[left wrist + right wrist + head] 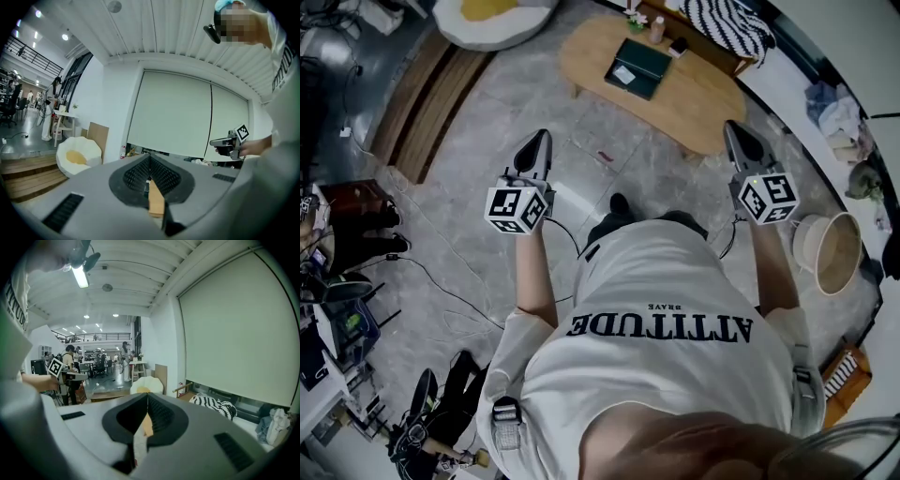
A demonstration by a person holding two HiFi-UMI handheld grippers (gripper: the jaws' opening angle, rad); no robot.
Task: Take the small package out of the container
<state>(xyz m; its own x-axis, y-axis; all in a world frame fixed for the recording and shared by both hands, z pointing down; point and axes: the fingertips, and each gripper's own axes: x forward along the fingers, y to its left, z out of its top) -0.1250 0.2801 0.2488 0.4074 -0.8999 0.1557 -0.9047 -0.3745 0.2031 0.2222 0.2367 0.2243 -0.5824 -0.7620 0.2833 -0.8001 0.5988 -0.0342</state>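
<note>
A dark green flat container [637, 67] lies on the oval wooden coffee table [694, 98] ahead of me, with a small white package [624, 75] showing on it. Both grippers are held at chest height, well short of the table and pointing forward. My left gripper [543, 137] is shut with nothing between its jaws, and its own view shows the left gripper [150, 158] closed against a white blind. My right gripper [734, 128] is shut and empty too, and the right gripper [147, 395] looks out at the room. Neither gripper view shows the container.
A white beanbag chair [492, 21] and wooden steps [431, 103] lie at the far left. A striped cushion [727, 23] sits behind the table, a bottle [657, 30] on it. A round basket [830, 251] stands to my right. Cables run across the floor at left.
</note>
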